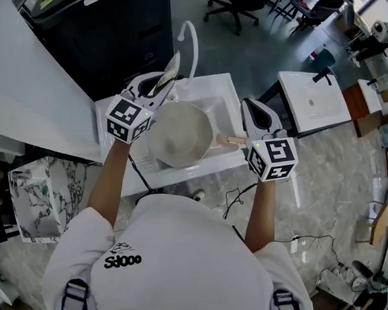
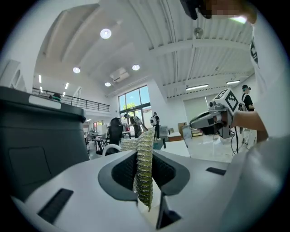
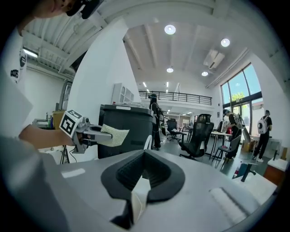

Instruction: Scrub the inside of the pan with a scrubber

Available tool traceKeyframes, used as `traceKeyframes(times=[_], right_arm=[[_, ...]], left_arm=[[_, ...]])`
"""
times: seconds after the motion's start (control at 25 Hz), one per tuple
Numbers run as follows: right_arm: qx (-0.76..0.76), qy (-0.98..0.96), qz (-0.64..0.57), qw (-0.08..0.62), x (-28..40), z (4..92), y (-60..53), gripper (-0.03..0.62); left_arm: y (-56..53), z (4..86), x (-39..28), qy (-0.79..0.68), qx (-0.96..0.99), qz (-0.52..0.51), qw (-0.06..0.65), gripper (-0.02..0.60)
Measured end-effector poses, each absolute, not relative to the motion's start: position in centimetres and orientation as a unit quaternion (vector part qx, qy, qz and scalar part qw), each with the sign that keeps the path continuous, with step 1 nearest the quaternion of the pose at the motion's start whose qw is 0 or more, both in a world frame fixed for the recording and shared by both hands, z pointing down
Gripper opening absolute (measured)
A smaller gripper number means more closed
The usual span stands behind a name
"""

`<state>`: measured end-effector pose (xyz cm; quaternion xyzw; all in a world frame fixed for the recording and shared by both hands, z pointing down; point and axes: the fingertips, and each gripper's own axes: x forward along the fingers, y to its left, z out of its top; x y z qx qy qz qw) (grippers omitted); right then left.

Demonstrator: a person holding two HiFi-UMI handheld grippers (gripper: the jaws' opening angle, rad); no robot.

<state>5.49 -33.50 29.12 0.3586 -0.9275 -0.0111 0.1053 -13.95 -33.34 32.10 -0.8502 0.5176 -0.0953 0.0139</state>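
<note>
A light grey pan [image 1: 181, 135] hangs over the white sink [image 1: 213, 94], its round face turned up to the head camera. Its wooden handle [image 1: 231, 140] runs right into my right gripper [image 1: 253, 123], which is shut on it; a pale piece [image 3: 138, 199] shows low between the jaws. My left gripper [image 1: 156, 90] is up at the pan's left rim, shut on a thin yellow-green scrubber [image 1: 168, 71] that stands on edge between the pads [image 2: 144, 167]. Each gripper view shows the other: the right gripper [image 2: 216, 118], and the left gripper [image 3: 78, 130] with the scrubber [image 3: 113, 134].
A curved white faucet [image 1: 190, 39] rises behind the sink. A black cabinet [image 1: 103, 31] stands beyond it, and a white wall panel [image 1: 36, 93] at the left. Another white basin [image 1: 312, 98] sits at the right. Cables [image 1: 240, 195] trail on the marble floor. People and office chairs [image 3: 199, 136] are far off.
</note>
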Motion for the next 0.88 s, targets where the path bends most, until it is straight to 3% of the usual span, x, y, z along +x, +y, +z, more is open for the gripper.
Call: traceKeyframes(times=[0.36, 0.88], right_arm=[[0.368, -0.923, -0.061, 0.1, 5.7, 24.4, -33.2, 0.009], [0.376, -0.917, -0.082, 0.107, 6.0, 22.9, -32.4, 0.008]], left_arm=[[-31.9, 25.0, -12.9, 0.526, -0.837, -0.102, 0.11, 0.074], [-30.6, 23.1, -11.0, 0.513, -0.843, -0.1, 0.128, 0.074]])
